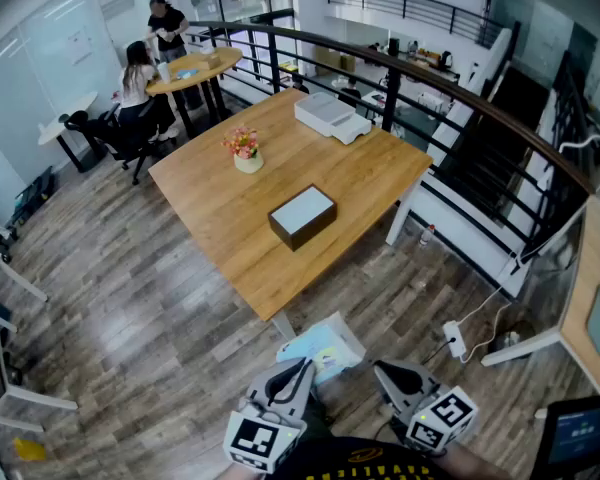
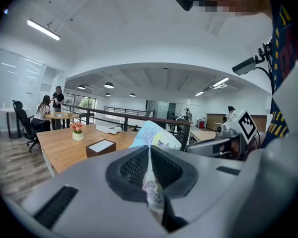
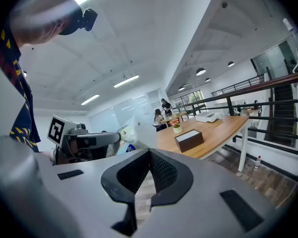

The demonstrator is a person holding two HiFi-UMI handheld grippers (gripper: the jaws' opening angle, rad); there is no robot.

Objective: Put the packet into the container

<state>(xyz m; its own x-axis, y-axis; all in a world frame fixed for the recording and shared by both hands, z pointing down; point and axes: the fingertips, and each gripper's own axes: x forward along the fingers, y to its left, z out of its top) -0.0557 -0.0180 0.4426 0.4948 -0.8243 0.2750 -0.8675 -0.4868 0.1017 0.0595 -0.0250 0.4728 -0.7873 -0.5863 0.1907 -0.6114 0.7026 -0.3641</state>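
The packet (image 1: 322, 346), pale blue and white, hangs over the wooden floor at the near end of the table, pinched at one edge by my left gripper (image 1: 298, 376). In the left gripper view the packet (image 2: 154, 138) sticks up from between the shut jaws of the left gripper (image 2: 150, 150). The container (image 1: 302, 216), a dark brown box with a white inside, sits on the wooden table (image 1: 230, 238) well ahead of both grippers. My right gripper (image 1: 390, 373) is beside the left one, shut and empty. From the right gripper view (image 3: 150, 155) I see the container (image 3: 189, 140) and the packet (image 3: 129, 133).
A small flower pot (image 1: 246, 151) and a white machine (image 1: 330, 115) stand farther back on the table. A black railing (image 1: 450, 98) runs behind it. A power strip (image 1: 454, 339) with its cable lies on the floor at the right. Two people are at a round table (image 1: 192, 68) far back.
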